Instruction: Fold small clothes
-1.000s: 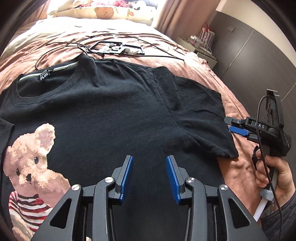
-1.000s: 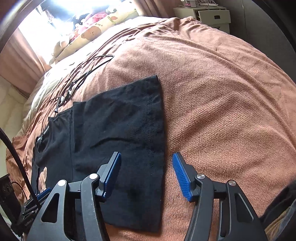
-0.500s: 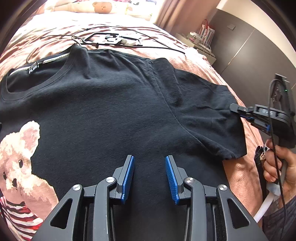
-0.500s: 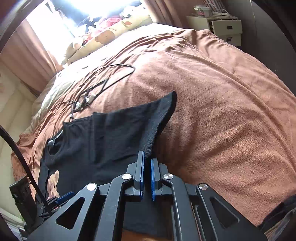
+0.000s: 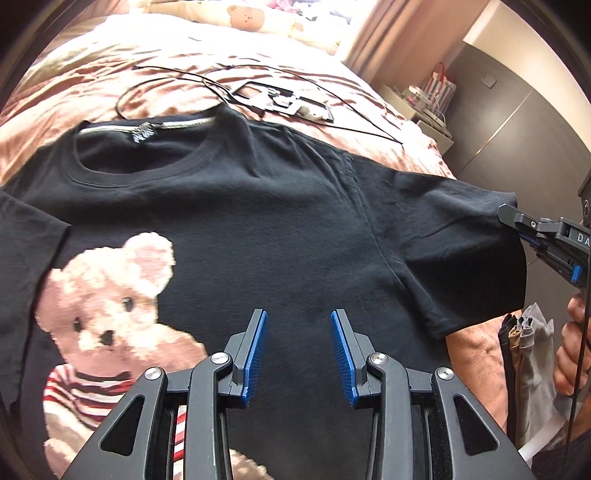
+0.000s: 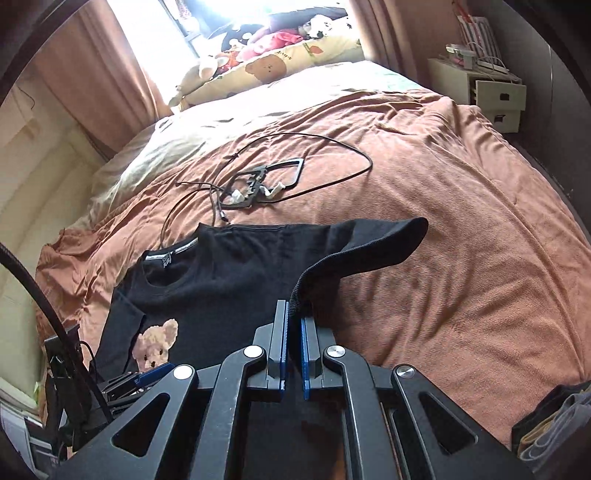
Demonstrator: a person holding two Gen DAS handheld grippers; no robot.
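Right hand-held gripper (image 6: 293,332) clamped on sleeve hem of black cotton bear-print T-shirt (image 5: 258,221), which lies flat on brown bed blanket (image 6: 461,221). Left hand-held gripper (image 5: 298,354) half-open, empty, above shirt chest. Risk: thin hem slipping out mid-fold.

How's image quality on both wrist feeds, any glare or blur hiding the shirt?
Left wrist view: sunlit bedspread blown out at the top, black T-shirt readable, bear print slightly soft, fisheye bending the edges. Right wrist view: window overexposed, lifted sleeve sharp, left rim dark.
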